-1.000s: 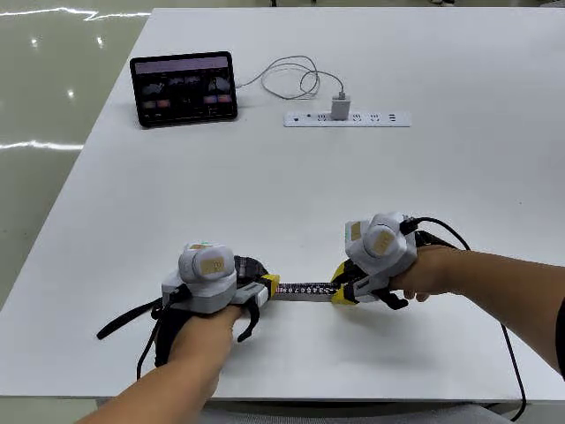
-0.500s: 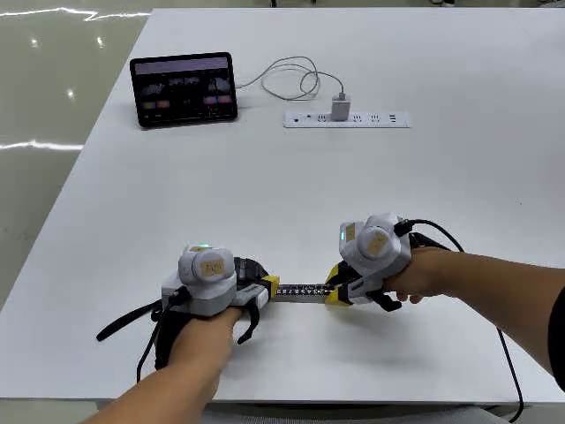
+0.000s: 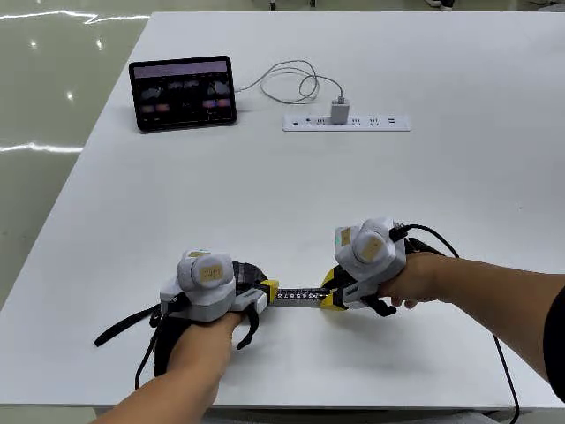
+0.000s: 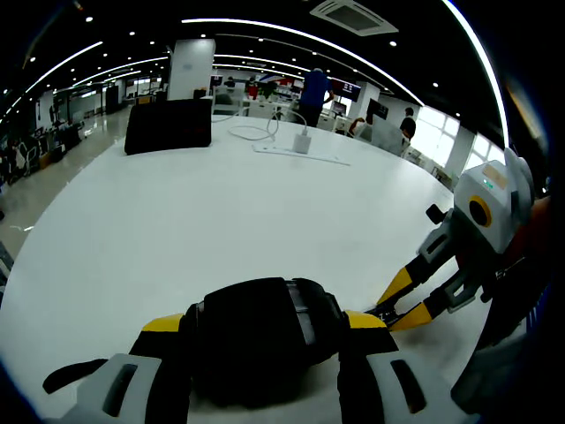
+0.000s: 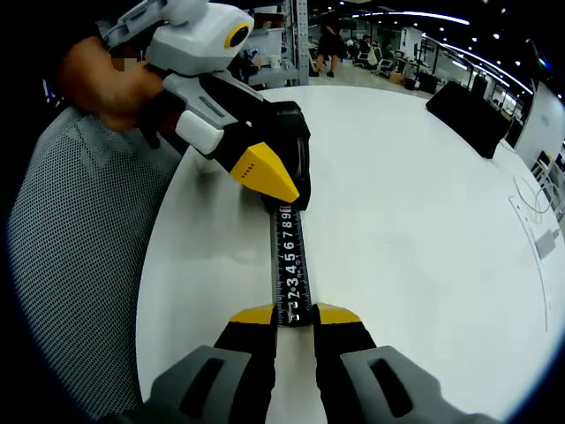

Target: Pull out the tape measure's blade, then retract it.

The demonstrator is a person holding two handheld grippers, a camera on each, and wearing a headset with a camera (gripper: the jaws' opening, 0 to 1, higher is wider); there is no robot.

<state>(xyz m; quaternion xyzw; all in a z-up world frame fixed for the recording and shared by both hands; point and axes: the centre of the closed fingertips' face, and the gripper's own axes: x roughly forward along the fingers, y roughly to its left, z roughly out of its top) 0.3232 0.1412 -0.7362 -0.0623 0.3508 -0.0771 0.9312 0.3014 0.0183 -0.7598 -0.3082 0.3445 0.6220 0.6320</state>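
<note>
Your right claw, pinching the blade, has moved closer to the left claw (clamped around the case); retraction looks partly done.

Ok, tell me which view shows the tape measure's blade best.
The right gripper view: the blade runs from the case to the right gripper, numbers readable. In the head view the blade is a short strip between the grippers. In the left gripper view the case hides most of it.
</note>
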